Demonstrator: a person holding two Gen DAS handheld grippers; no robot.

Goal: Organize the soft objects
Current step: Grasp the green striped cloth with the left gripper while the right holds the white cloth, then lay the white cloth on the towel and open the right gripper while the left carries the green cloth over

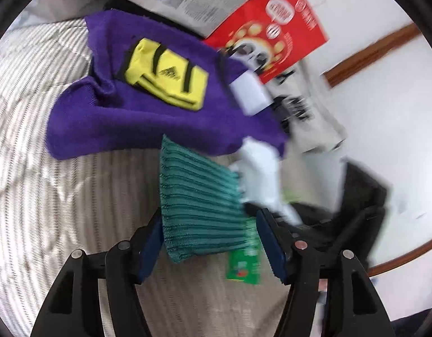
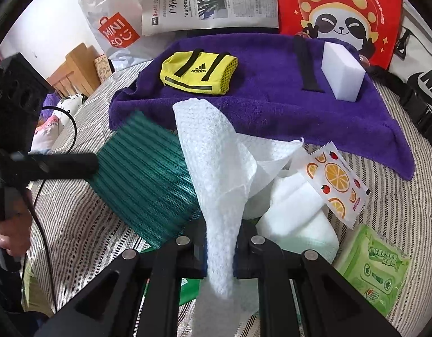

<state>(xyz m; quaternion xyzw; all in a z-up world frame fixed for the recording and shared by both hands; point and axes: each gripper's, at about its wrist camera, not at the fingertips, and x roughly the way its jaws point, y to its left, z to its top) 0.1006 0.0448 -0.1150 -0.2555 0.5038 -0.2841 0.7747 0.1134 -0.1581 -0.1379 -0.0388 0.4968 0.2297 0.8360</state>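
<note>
- Right up close, the right gripper point(image 2: 220, 255) pinches a white paper towel point(image 2: 216, 168) between its two fingers — the sheet stands up and flops over at the top.
- At 9 o'clock from that sheet sits the green ribbed cloth point(image 2: 142, 177). In the left view, the left gripper point(image 1: 208, 238) has its fingers wide apart, one on each side of the green cloth; that view is too blurry to tell if they touch it.
- At 12 o'clock lies the purple towel point(image 2: 272, 104) on the striped bed cover point(image 2: 83, 224). A yellow bag point(image 2: 199, 73) and a white sponge block point(image 2: 342, 70) rest on top of it.
- At 4 o'clock are a fruit sticker packet point(image 2: 336, 179) and a green wipes pack point(image 2: 376, 266).
- Trouble could come like this — the paper towel is thin, so a hard tug may rip it, or it may slip out.
- Both soft things touch, so pulling one may drag the other and mess up the pile.
- Open fingers could let the green cloth slide off and unfold.
</note>
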